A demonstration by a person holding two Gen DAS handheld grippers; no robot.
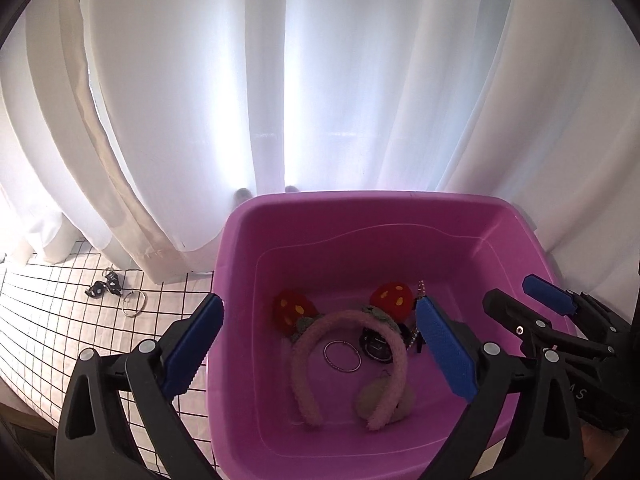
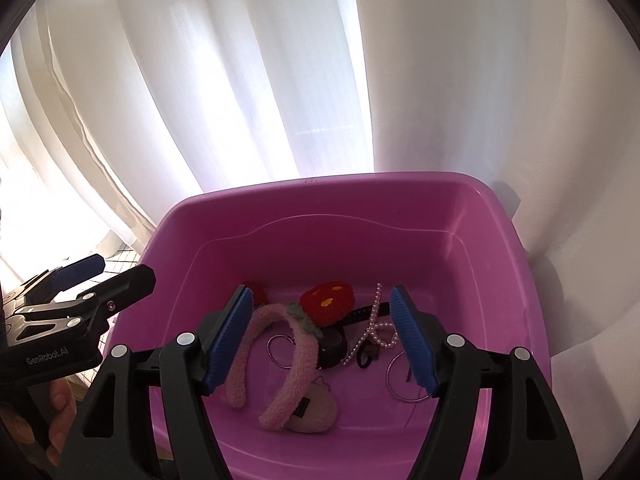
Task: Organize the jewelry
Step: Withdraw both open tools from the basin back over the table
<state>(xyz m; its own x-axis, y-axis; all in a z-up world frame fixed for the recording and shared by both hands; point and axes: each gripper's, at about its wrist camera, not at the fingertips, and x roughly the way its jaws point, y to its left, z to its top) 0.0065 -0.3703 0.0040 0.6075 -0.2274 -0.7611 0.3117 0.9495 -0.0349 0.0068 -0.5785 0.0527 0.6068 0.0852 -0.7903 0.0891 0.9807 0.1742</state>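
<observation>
Pink fuzzy headband with red strawberry ornaments lies in the purple plastic tub beside a pearl bead strand and silver ring, directly below the empty, wide-spread right gripper and left gripper.
</observation>
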